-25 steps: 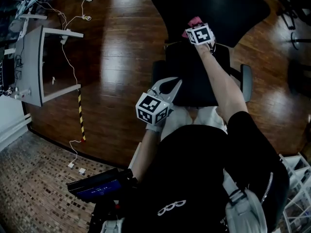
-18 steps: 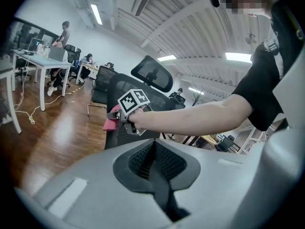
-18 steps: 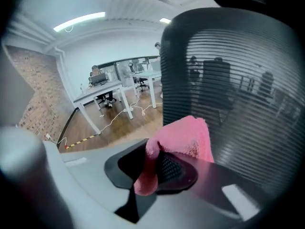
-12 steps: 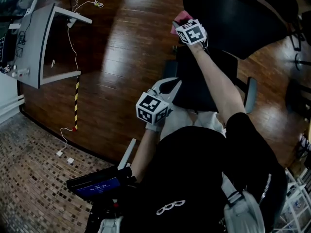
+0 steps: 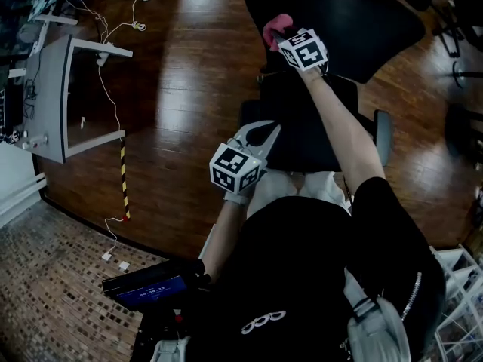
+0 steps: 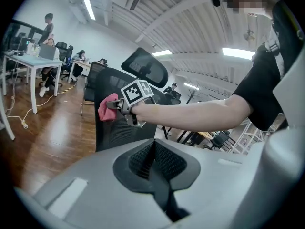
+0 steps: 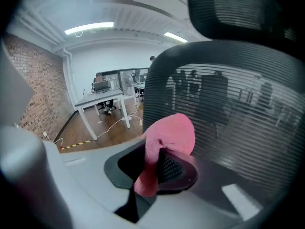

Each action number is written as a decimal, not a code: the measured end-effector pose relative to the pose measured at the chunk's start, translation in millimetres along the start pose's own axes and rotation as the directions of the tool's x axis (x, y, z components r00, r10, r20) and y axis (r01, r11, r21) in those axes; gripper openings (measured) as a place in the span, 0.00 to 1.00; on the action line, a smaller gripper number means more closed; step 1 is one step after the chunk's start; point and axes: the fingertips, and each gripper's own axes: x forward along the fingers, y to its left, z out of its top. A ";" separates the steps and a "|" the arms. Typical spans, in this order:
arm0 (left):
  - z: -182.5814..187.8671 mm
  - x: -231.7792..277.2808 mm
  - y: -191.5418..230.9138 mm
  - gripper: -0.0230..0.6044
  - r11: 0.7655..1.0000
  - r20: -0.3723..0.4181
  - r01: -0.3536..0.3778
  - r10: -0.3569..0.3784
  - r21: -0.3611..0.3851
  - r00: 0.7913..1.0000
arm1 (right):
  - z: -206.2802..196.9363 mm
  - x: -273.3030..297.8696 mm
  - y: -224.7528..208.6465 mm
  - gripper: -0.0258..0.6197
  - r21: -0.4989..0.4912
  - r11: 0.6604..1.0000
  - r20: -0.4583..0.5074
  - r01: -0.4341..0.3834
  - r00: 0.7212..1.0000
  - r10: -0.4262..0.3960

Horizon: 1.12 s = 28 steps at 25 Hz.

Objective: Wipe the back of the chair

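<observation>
The room is an open office with a dark wooden floor point(image 5: 189, 89) that shines under the ceiling lamps, and a strip of small brick-pattern tiles point(image 5: 53, 277) lies nearest to my feet, on my left.

Close to my body I hold the left gripper point(image 5: 260, 138). Its jaws are pressed together and there is nothing between them. It hangs over the near left corner of the chair seat point(image 5: 302, 127), apart from it.

Beyond the seat my right arm reaches forward. The right gripper point(image 5: 285, 36) is clamped on a pink cloth point(image 5: 275, 27), which stands up out of the jaws in a folded lump. The cloth is at the upper left edge of the chair's mesh backrest point(image 5: 355, 21). In the right gripper view the cloth point(image 7: 169, 137) sits just against the mesh point(image 7: 228, 109), but I cannot tell if it really touches. The headrest point(image 7: 238, 8) is above it.

To the right of the seat an armrest point(image 5: 383, 130) stands out. On the left of the chair the floor is bare and wide.

Further left a strip of yellow and black tape point(image 5: 123, 179) lies on the boards, and behind it stands a white desk point(image 5: 49, 100) with loose white cables point(image 5: 106, 81) around its legs, well apart from the chair.

Far away, in the left gripper view, people sit at another white desk point(image 6: 28, 61).
</observation>
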 end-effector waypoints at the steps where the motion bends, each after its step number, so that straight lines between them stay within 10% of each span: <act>1: 0.9 6.8 -4.6 0.02 1.000 -0.007 0.010 -0.009 0.009 1.000 | -4.0 -7.5 -10.2 0.11 0.012 1.000 0.007 0.012 1.000 -0.012; 28: 11.0 171.0 -159.9 0.02 0.970 -0.136 0.221 -0.206 0.101 0.969 | -134.5 -210.8 -242.2 0.11 0.230 0.933 -0.006 0.277 0.959 -0.283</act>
